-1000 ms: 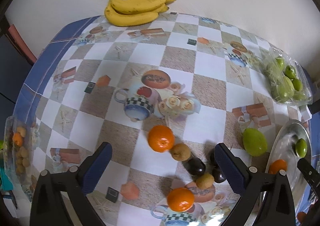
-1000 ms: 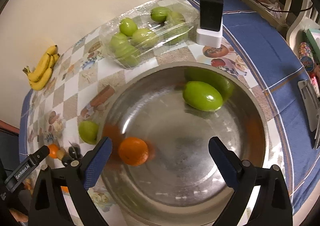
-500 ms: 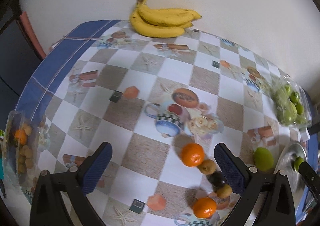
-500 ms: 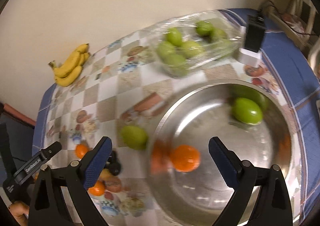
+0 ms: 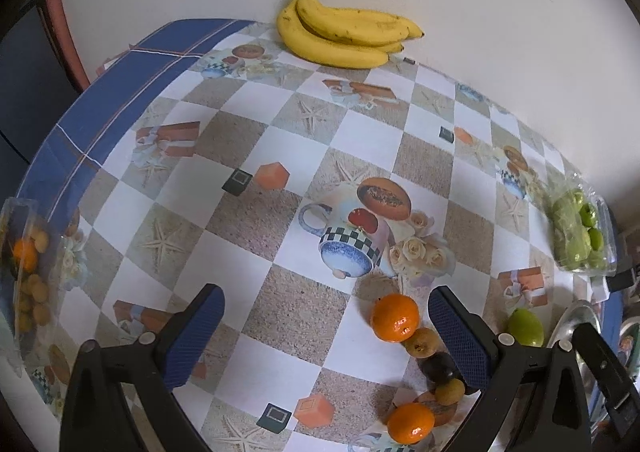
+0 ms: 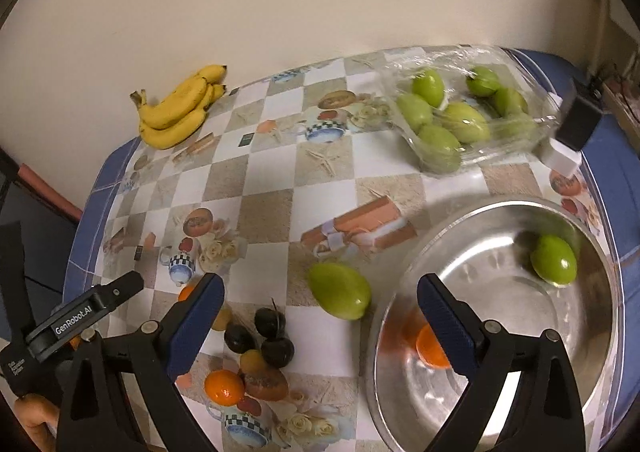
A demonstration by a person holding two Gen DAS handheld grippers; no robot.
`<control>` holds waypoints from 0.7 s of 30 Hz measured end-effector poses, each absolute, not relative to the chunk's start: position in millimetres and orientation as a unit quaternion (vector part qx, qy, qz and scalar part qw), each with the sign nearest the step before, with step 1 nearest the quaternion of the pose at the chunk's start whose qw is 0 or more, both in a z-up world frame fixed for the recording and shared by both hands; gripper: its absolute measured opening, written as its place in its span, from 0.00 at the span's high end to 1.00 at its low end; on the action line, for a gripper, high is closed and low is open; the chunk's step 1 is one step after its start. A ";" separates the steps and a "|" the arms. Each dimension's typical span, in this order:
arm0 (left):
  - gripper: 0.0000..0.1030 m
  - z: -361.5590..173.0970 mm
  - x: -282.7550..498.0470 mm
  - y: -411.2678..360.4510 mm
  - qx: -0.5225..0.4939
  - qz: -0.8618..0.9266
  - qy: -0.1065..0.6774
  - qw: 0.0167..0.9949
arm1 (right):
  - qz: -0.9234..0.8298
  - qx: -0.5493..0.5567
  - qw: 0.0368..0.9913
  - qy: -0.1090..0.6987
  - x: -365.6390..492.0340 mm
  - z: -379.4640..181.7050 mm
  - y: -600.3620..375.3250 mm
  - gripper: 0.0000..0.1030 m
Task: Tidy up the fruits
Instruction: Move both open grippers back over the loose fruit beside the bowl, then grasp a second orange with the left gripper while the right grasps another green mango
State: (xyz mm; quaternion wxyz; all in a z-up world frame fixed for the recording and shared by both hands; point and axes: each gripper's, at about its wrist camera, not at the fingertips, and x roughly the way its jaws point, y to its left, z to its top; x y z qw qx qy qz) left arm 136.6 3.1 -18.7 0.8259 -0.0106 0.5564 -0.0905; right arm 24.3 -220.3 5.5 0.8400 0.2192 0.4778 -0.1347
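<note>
The right gripper (image 6: 320, 312) has swung from over the steel bowl (image 6: 600, 252) toward the loose fruit, fingers spread wide and empty. At its 5 o'clock an orange (image 6: 430, 348) and a green fruit (image 6: 554, 260) sit in the bowl. A loose green fruit (image 6: 340, 290) lies straight ahead on the table (image 6: 272, 212), probably next. The left gripper (image 5: 326, 332) has drifted left, fingers open and empty, with an orange (image 5: 395, 317) at 2 o'clock. Bananas (image 5: 344, 36) lie far at 12.
</note>
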 end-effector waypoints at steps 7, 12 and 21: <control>0.01 -32.5 137.7 -10.9 -0.024 -0.112 0.579 0.807 | -0.135 0.176 0.836 0.501 40.8 -4.6 -214.6 0.20; 0.08 -40.8 136.9 -22.5 -0.018 -0.126 0.589 0.798 | -0.136 0.166 0.825 0.524 47.1 -18.8 -211.7 0.30; 0.18 -61.7 136.5 -35.1 -0.020 -0.139 0.614 0.777 | -0.141 0.144 0.811 0.549 53.3 -37.9 -206.6 0.40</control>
